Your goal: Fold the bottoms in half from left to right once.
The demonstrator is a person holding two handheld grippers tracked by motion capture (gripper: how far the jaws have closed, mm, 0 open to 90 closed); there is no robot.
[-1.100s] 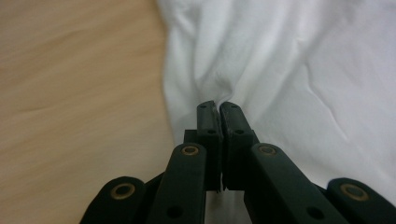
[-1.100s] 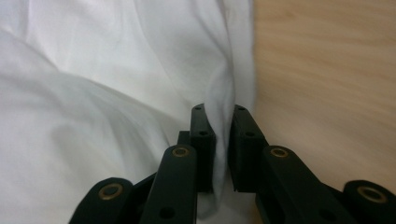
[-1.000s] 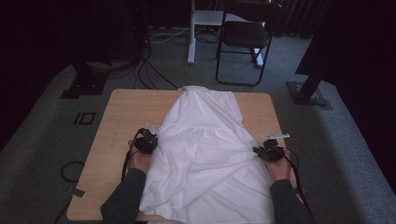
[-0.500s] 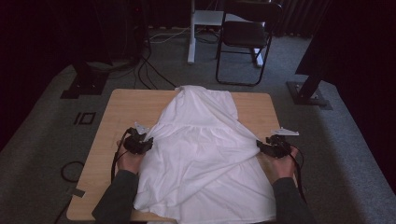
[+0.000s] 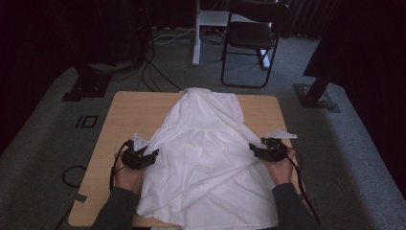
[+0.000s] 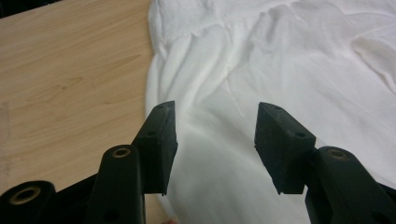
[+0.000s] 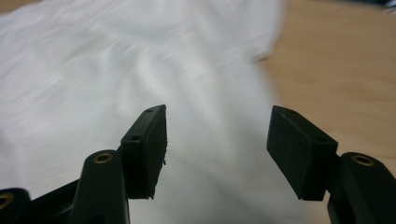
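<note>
High view looks down from above the bench's near edge; both gripper views sit close, sharing the white garment.

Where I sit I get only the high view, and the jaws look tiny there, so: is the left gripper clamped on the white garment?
Observer: No. In the left gripper view the left gripper's jaws have just been opening and stand apart; the white garment lies beyond them, unpinched.
Operator: And the right?
Observer: The right gripper has just been opening as well; its own view shows cloth in the gap, no pad pressing it.
Operator: What's beside the left jaws?
Observer: Bare wooden table, along the garment's edge.
</note>
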